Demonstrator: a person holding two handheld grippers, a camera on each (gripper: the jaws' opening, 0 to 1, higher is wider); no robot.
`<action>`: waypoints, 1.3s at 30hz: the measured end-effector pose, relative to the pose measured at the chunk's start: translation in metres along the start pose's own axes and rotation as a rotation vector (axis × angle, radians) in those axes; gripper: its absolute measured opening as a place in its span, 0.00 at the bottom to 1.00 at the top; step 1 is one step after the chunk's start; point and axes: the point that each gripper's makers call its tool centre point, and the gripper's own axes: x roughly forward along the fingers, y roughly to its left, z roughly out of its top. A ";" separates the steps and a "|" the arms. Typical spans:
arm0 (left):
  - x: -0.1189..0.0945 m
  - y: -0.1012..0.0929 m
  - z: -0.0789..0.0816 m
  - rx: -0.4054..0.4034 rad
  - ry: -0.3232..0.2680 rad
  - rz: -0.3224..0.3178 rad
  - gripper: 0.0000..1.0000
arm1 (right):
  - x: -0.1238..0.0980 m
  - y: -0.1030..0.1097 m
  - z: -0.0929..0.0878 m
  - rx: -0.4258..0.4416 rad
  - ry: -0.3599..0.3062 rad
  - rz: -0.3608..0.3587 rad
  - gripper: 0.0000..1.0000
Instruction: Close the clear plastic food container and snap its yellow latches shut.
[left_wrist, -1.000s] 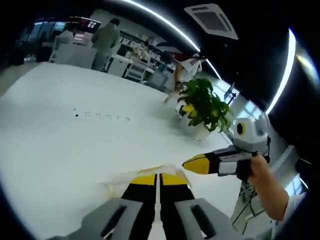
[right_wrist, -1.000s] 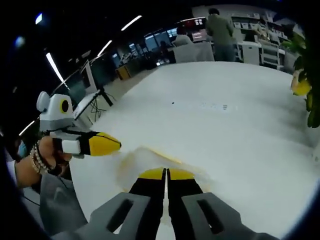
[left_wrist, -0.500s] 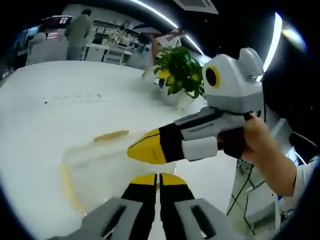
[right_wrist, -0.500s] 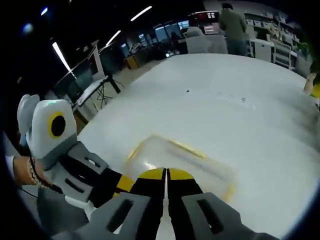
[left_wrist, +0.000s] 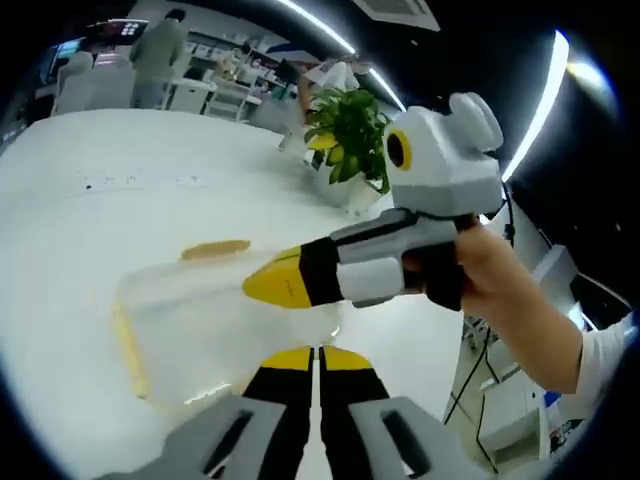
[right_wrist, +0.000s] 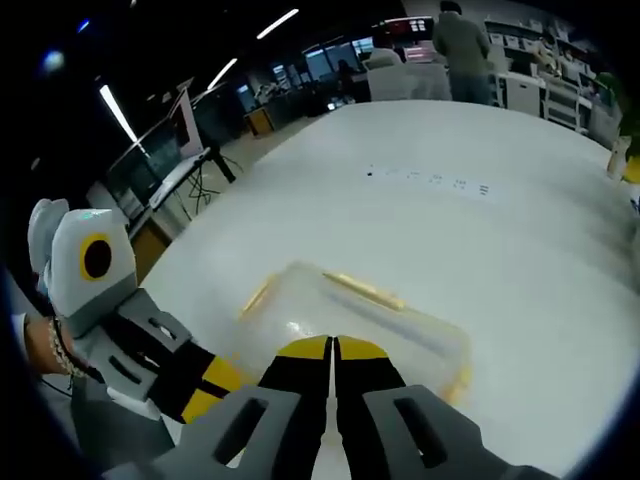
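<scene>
Both tongs are closed with nothing between the tips. The right gripper (right_wrist: 332, 350) sits over the near edge of the clear container (right_wrist: 350, 325). The left gripper (right_wrist: 205, 385) lies just beside it (yellow latches (right_wrist: 362, 289) at the sides). Beyond: white table (right_wrist: 480, 230), potted plant (left_wrist: 345, 125), office.

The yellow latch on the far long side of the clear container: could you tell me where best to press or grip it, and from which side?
Take the far latch near its middle, coming from above and beyond the container. It is a long thin strip along the lid's edge, so an end push might seat it unevenly. Both the right tool and the left tool are shut.
</scene>
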 end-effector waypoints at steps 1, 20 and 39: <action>-0.002 0.006 0.004 0.000 -0.010 0.018 0.00 | 0.000 0.000 -0.001 0.001 0.002 -0.001 0.00; 0.005 0.019 -0.010 -0.016 0.032 0.032 0.00 | 0.008 -0.016 0.035 0.030 -0.087 -0.043 0.00; 0.007 0.020 -0.009 -0.028 0.021 0.015 0.00 | 0.037 -0.045 0.037 0.045 -0.043 -0.113 0.00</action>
